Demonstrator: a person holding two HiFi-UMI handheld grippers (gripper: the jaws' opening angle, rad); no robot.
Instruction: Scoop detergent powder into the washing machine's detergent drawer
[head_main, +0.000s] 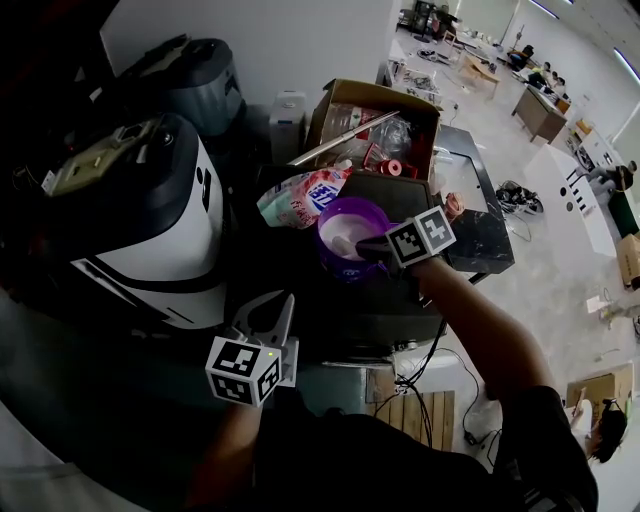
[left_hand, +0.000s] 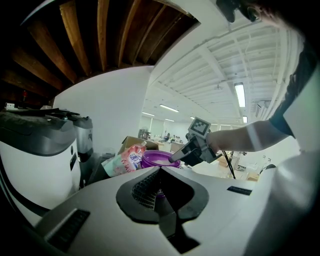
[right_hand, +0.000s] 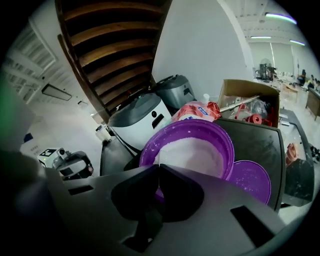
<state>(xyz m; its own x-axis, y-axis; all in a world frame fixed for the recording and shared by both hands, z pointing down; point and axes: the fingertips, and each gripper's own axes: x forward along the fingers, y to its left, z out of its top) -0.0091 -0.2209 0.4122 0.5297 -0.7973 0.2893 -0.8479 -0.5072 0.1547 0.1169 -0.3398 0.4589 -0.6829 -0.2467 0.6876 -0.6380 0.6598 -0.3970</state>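
Item 1. Right gripper (head_main: 358, 246), mine, at 3 o'clock of the tub in the head view. Its jaws are clenched tight and I make out nothing between them. The tips reach over the rim, above the powder. Its marker cube (head_main: 420, 238) carries black-and-white square codes, no words.

Item 2. Left gripper (head_main: 280, 308), mine, at 7 o'clock of the tub and well apart from it. Its jaws are closed together and empty. Its marker cube (head_main: 243, 370) bears the same kind of codes.

Item 3. Purple tub (head_main: 352, 204), round and open, on the black table (right_hand: 257, 142). It is heaped with white detergent powder (right_hand: 192, 152).

Item 4. Purple lid (right_hand: 250, 180), lying flat just beside the tub at its 4 o'clock in the right gripper view and dusted with powder.

Item 5. Detergent pouch (head_main: 298, 197), pink and white with a blue label, lying at 10 o'clock of the tub. Its print is too small to read.

Item 6. Cardboard box (head_main: 345, 95), open and full of clutter, at 12 o'clock of the tub.

Item 7. White washing machine (head_main: 165, 235) with a grey top, at 9 o'clock of the tub. No lettering on it is legible, and I cannot pick out its drawer.
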